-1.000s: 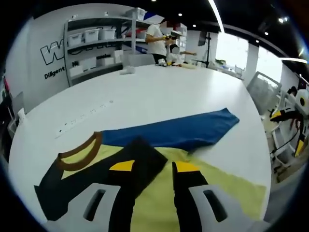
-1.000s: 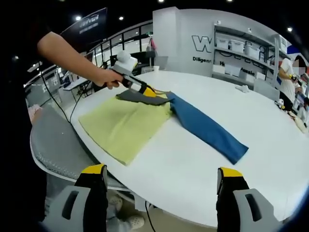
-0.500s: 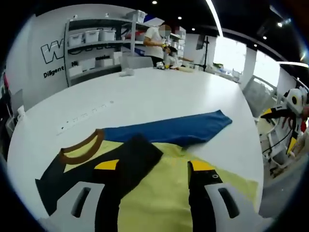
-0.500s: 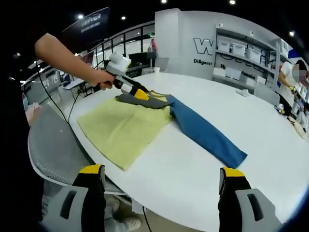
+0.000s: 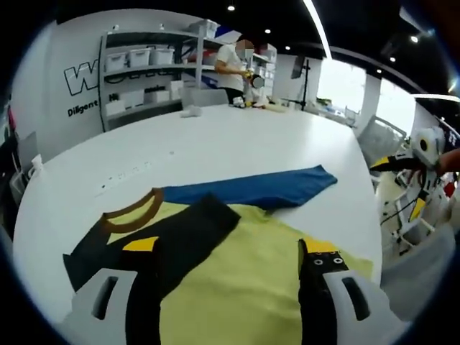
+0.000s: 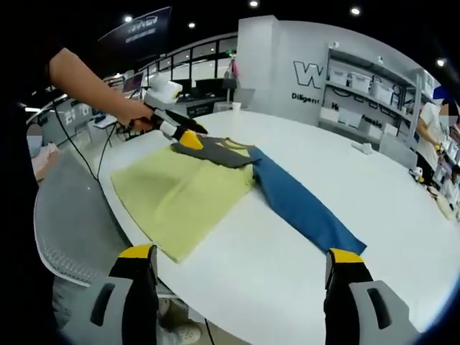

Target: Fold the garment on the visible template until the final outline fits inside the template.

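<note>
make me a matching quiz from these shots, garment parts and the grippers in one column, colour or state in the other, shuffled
Column 1:
1. long sleeve
2. folded sleeve
3. collar
4. right gripper

Column 2:
a. brown
b. open, off the table edge
c. blue, stretched flat on the table
d. dark, lying across the yellow body

Pairs: 1-c, 2-d, 3-a, 4-b

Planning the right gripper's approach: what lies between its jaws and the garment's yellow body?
In the right gripper view, only bare white table lies between the right gripper and the yellow body of the garment; the gripper hangs off the table edge, jaws open.
</note>
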`<state>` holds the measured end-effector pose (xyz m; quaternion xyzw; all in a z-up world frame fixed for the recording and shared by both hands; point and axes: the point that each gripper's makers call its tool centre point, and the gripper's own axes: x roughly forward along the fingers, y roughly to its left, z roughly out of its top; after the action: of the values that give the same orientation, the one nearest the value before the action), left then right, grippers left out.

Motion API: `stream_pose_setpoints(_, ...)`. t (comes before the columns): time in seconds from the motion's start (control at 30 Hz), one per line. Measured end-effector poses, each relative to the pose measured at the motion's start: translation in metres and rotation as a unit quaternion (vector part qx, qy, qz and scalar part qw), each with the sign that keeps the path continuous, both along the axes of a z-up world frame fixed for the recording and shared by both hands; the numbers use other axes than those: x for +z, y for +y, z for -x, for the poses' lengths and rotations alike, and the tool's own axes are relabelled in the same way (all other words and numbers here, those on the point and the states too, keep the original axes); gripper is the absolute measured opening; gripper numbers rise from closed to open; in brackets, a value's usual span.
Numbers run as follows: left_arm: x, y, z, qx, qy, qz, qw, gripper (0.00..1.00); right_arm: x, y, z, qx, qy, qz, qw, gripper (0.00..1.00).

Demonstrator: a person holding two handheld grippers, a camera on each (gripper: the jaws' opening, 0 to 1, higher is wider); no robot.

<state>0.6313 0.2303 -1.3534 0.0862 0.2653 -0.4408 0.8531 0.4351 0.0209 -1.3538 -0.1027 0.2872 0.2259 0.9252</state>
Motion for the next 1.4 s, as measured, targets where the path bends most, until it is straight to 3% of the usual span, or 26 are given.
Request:
stream_pose_setpoints(0.23, 0.010, 0.024, 0.015, 0.003, 0.016, 0.004, 0.9999, 0.95, -0.004, -0.012, -0.013, -0.002, -0.006, 0.037, 0.9993, 0.94)
stream_pose_setpoints(0.5, 0.032, 0.051, 0.032, -0.007, -0.021, -0.002, 0.9997, 0.96, -0.009, -0.019, -0.029, -0.008, -0.005, 0.041, 0.9991, 0.92)
stream_pose_setpoints(0.73, 0.030, 0.073, 0.047, -0.014, -0.031, -0.020, 0.9992, 0.99, -0.017, -0.020, -0.034, 0.003, 0.003, 0.058, 0.9983, 0.87)
stream_pose_setpoints(0.97, 0.043, 0.094, 0.054, 0.015, -0.038, 0.006, 0.9991, 0.99, -0.023, -0.031, -0.042, 0.006, 0.005, 0.095, 0.9955, 0.72)
stream_pose_setpoints(1.2, 0.047, 0.118, 0.066, 0.044, -0.044, 0.025, 0.9978, 0.99, -0.021, -0.046, -0.060, -0.042, 0.011, 0.051, 0.9978, 0.70)
stream_pose_setpoints(1.4, 0.045, 0.132, 0.080, 0.053, -0.048, 0.025, 0.9971, 0.99, -0.026, -0.064, -0.070, -0.067, 0.024, 0.048, 0.9963, 0.66)
